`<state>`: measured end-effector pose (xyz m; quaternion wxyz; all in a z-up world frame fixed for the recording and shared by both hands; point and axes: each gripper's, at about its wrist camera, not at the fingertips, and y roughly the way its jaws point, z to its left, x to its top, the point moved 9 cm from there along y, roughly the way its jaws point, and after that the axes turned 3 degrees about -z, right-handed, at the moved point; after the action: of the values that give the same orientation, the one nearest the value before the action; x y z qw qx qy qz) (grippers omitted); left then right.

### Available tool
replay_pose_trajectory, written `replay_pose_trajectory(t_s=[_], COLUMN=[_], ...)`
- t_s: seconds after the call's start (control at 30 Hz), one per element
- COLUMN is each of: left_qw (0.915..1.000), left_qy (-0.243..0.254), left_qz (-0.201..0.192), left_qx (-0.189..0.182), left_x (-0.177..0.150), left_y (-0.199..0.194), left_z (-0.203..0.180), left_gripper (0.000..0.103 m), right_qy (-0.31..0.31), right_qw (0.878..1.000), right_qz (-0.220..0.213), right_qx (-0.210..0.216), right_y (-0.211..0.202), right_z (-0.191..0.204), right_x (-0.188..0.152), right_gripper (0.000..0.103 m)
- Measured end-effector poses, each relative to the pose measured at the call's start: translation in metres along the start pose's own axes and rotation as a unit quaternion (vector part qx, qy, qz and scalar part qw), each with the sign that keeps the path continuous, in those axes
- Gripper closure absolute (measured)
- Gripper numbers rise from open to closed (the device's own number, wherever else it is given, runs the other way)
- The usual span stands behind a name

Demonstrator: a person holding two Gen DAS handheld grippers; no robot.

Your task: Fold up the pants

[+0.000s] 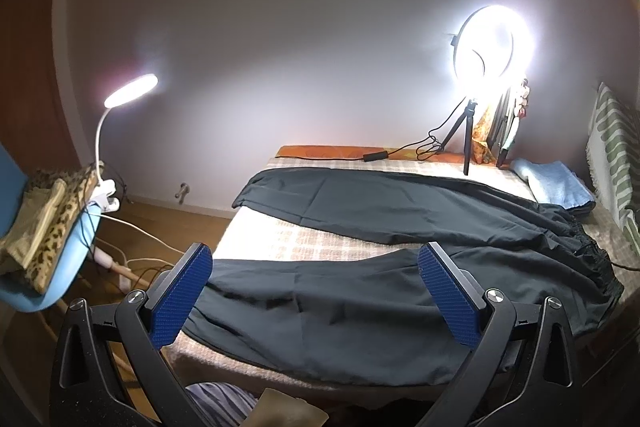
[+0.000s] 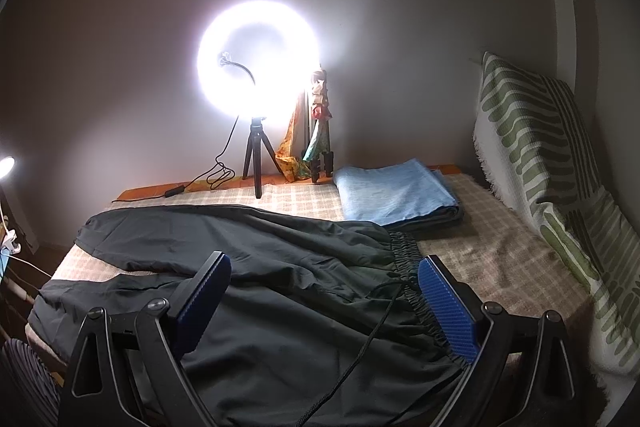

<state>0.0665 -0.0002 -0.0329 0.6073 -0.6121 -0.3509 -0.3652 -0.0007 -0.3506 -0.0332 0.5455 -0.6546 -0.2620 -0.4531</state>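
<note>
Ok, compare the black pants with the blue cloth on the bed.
The pants are black and spread out unfolded with legs apart; the cloth is light blue and folded into a neat stack. The pants cover much of the bed; the cloth takes one far corner. Both lie flat on it.

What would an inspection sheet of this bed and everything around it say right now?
Surface: checked bed cover, partly bare.
Job's things: black pants spread flat, legs apart, unfolded.
Clutter: folded blue cloth by the waistband.
Grippers: left gripper and right gripper both open, holding nothing.
Cables: drawstring loose on the pants; ring light cord on the bed.
Surroundings: ring light, desk lamp, patterned cushion.
</note>
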Motion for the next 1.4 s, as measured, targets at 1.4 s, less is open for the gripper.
replay_pose_trajectory(t_s=[1.4], left_qw=[1.0], left_qy=[0.001], left_qz=[0.0], left_qx=[-0.01], left_x=[-0.0074], left_y=[0.0021], left_z=[-0.0061], left_gripper=[0.001], right_qy=[-0.003], right_qw=[1.0], right_qz=[0.001], right_qx=[-0.01], right_y=[-0.0043], right_z=[-0.0019], right_x=[-0.0013], right_gripper=[0.007])
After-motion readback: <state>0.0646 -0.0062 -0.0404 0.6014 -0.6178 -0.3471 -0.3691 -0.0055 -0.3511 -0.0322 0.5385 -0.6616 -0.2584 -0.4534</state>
